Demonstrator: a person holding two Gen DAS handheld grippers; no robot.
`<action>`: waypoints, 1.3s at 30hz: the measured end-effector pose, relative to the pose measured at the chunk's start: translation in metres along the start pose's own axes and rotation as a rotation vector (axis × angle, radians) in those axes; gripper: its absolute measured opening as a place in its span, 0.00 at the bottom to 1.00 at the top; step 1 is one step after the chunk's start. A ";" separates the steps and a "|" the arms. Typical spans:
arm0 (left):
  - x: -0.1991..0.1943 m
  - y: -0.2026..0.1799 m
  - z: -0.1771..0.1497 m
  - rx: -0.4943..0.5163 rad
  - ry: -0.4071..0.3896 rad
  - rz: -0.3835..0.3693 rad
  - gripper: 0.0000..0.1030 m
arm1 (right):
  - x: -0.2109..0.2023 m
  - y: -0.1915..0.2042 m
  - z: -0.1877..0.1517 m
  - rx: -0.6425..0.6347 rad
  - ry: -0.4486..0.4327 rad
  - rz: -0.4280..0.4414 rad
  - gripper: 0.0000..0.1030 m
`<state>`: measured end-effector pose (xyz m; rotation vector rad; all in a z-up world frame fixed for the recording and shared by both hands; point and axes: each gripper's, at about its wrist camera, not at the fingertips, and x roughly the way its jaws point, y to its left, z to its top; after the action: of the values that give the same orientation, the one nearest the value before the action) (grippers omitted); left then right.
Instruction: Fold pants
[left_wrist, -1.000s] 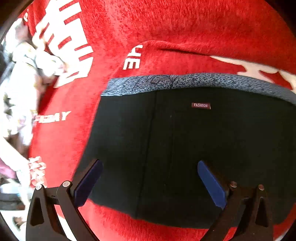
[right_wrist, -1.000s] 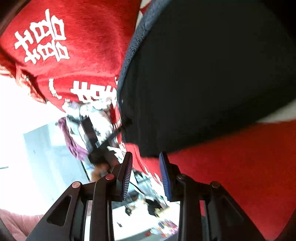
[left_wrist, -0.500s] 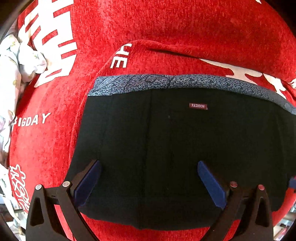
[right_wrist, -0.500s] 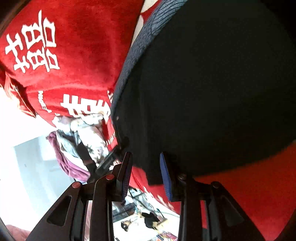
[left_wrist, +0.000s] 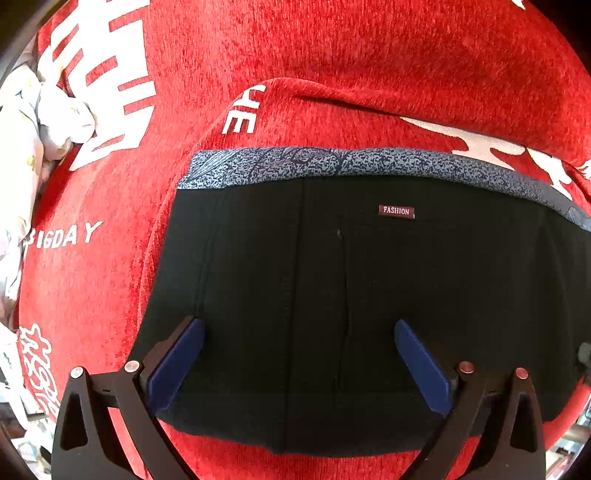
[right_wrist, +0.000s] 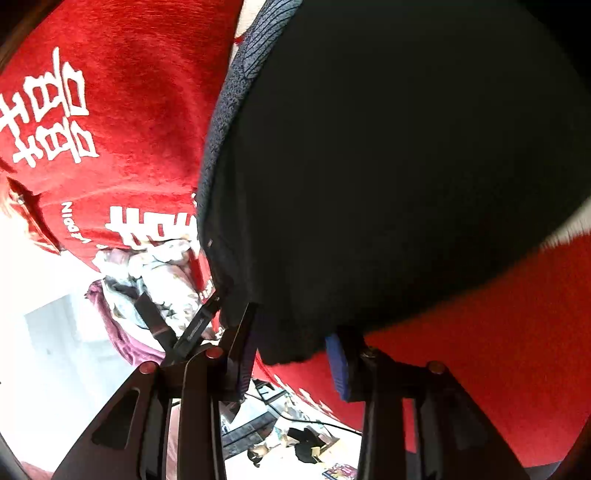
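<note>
Black pants (left_wrist: 351, 295) lay folded on a red printed blanket (left_wrist: 332, 55). Left gripper (left_wrist: 299, 354) hovered above, jaws spread. Right gripper (right_wrist: 291, 354), jaws parted, apparently straddled the near corner; next: pinch, fold over.

Big fuzzy red blanket (left_wrist: 332, 66) with white lettering covers pretty much everything, "BIGDAY" printed on it too. A crumpled pale floral cloth (left_wrist: 22, 155) is bunched at its left edge, with some purplish fabric (right_wrist: 122, 343) nearby.
</note>
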<state>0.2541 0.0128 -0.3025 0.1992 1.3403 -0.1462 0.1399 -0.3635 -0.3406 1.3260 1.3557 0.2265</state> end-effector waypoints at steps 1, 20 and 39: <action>0.000 0.000 -0.001 0.013 -0.003 0.002 1.00 | -0.001 0.003 0.000 -0.014 -0.007 -0.011 0.08; -0.039 -0.130 -0.015 0.099 -0.006 -0.109 1.00 | -0.084 0.051 0.026 -0.382 -0.129 -0.476 0.25; -0.056 -0.167 -0.054 0.086 0.127 -0.030 1.00 | -0.156 0.025 0.011 -0.306 -0.122 -0.377 0.33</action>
<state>0.1533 -0.1378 -0.2694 0.2649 1.4655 -0.2195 0.1139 -0.4804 -0.2374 0.8014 1.3764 0.0885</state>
